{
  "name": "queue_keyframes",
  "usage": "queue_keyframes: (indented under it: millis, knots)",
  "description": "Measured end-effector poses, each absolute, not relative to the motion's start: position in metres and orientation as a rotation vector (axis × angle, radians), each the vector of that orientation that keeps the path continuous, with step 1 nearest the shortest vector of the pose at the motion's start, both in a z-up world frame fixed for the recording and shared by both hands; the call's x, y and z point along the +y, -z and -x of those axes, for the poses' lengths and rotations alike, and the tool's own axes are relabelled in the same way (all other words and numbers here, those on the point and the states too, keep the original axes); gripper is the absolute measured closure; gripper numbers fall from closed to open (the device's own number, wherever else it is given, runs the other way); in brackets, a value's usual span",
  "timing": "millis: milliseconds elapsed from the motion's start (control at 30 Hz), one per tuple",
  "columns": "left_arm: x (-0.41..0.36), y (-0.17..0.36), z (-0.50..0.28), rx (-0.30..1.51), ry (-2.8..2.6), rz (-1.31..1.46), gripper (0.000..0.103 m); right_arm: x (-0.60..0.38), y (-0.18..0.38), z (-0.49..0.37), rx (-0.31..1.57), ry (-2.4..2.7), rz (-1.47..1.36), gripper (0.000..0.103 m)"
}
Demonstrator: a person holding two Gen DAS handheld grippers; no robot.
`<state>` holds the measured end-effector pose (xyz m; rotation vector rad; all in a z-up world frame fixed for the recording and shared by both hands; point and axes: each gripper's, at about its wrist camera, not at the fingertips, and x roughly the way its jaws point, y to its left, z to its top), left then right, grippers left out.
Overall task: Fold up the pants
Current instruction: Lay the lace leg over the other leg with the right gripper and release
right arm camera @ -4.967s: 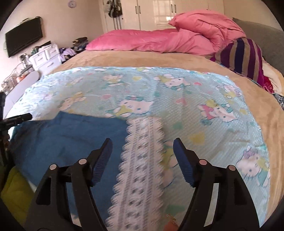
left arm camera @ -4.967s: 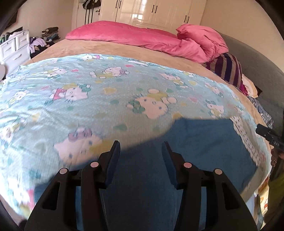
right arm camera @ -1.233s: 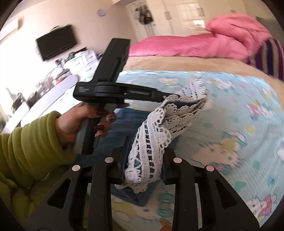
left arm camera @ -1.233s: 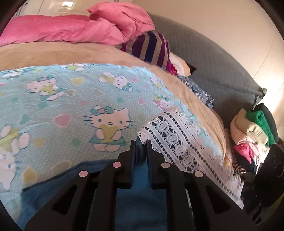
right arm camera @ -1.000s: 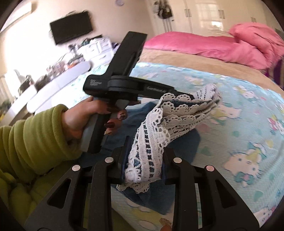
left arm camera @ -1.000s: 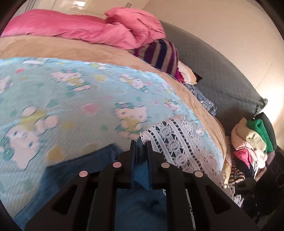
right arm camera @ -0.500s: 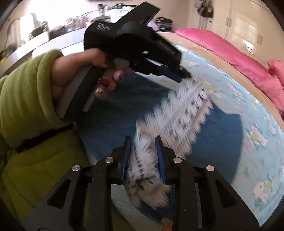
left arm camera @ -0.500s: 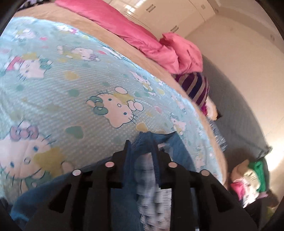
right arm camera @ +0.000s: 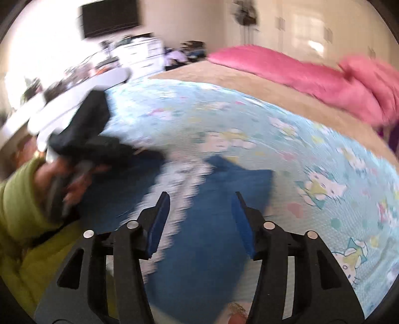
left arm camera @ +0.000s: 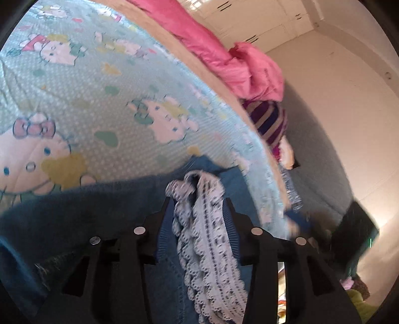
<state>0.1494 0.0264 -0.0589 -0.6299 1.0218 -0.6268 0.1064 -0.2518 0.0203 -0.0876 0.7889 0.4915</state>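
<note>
The blue pants [right arm camera: 219, 239] with a white lace hem [right arm camera: 182, 174] lie folded over on the cartoon-print bedsheet [right arm camera: 286, 129]. In the left wrist view my left gripper [left arm camera: 198, 206] has its jaws parted, and the lace hem [left arm camera: 207, 239] drapes loosely between the fingers over the blue cloth [left arm camera: 74, 211]. My right gripper [right arm camera: 200, 202] is open and empty just above the pants. The left gripper's black body [right arm camera: 94, 134] and the hand holding it show at the left of the right wrist view, blurred.
A pink duvet [left arm camera: 224, 57] and a striped pillow [left arm camera: 269, 122] lie at the head of the bed. A grey headboard [left arm camera: 319, 159] runs along the right. A dresser [right arm camera: 147, 52] and a TV [right arm camera: 109, 17] stand beyond the bed's left side.
Both grippers carried the lace hem leftward over the pants while shut on it. Now both jaws have opened and the hem rests on the blue cloth.
</note>
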Motion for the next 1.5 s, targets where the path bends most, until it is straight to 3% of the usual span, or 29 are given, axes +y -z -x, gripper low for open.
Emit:
queue_keyframes:
  millis: [67,133,233,300,367,467,500,533,567,733,833,867,967,1000,1200,1367,1467,1500]
  knots:
    - [0.019,0.068,-0.153,1.072,0.597,0.617,0.061,-0.259,-0.010,-0.127,0.844,-0.479,0.044,0.056]
    - [0.014,0.076,-0.157,1.089,0.572,0.626,0.052,-0.265,-0.002,-0.145,0.873,-0.470,0.006,0.056]
    - [0.007,0.076,-0.162,1.070,0.558,0.615,0.051,-0.273,0.010,-0.170,0.906,-0.480,-0.050,0.055]
    - [0.004,0.076,-0.165,1.065,0.555,0.611,0.057,-0.277,0.018,-0.181,0.932,-0.475,-0.081,0.053]
    - [-0.001,0.076,-0.166,1.066,0.560,0.607,0.077,-0.277,0.027,-0.191,0.973,-0.513,-0.130,0.050]
    - [-0.005,0.074,-0.167,1.061,0.560,0.595,0.084,-0.275,0.045,-0.206,1.034,-0.570,-0.194,0.046]
    - [-0.006,0.071,-0.167,1.052,0.565,0.593,0.085,-0.274,0.050,-0.207,1.051,-0.588,-0.203,0.053]
    - [-0.006,0.065,-0.167,1.038,0.571,0.587,0.085,-0.271,0.051,-0.204,1.055,-0.613,-0.193,0.067]
    - [-0.009,0.057,-0.167,1.018,0.578,0.570,0.086,-0.268,0.051,-0.204,1.048,-0.641,-0.187,0.098]
    - [-0.023,0.023,-0.168,0.939,0.578,0.434,0.086,-0.261,0.029,-0.200,0.921,-0.583,-0.111,0.097]
    - [-0.015,0.036,-0.172,0.981,0.517,0.422,0.086,-0.240,0.038,-0.202,0.931,-0.512,0.053,0.090]
    - [-0.011,0.042,-0.172,0.998,0.499,0.427,0.085,-0.235,0.042,-0.201,0.937,-0.491,0.092,0.080]
    - [0.005,0.055,-0.169,1.022,0.469,0.462,0.079,-0.246,0.032,-0.191,0.894,-0.470,0.084,0.075]
    - [0.011,0.054,-0.168,1.016,0.468,0.475,0.079,-0.251,0.026,-0.187,0.875,-0.457,0.078,0.067]
    - [0.033,0.025,-0.144,0.943,0.460,0.443,0.077,-0.274,-0.009,-0.149,0.772,-0.434,0.056,0.051]
    - [0.040,0.012,-0.115,0.939,0.463,0.427,0.052,-0.272,-0.029,-0.116,0.720,-0.447,0.071,0.035]
    - [0.043,0.010,-0.093,0.948,0.464,0.407,0.036,-0.266,-0.037,-0.090,0.692,-0.472,0.123,0.034]
    - [0.044,0.011,-0.088,0.954,0.463,0.414,0.035,-0.263,-0.039,-0.081,0.685,-0.485,0.141,0.033]
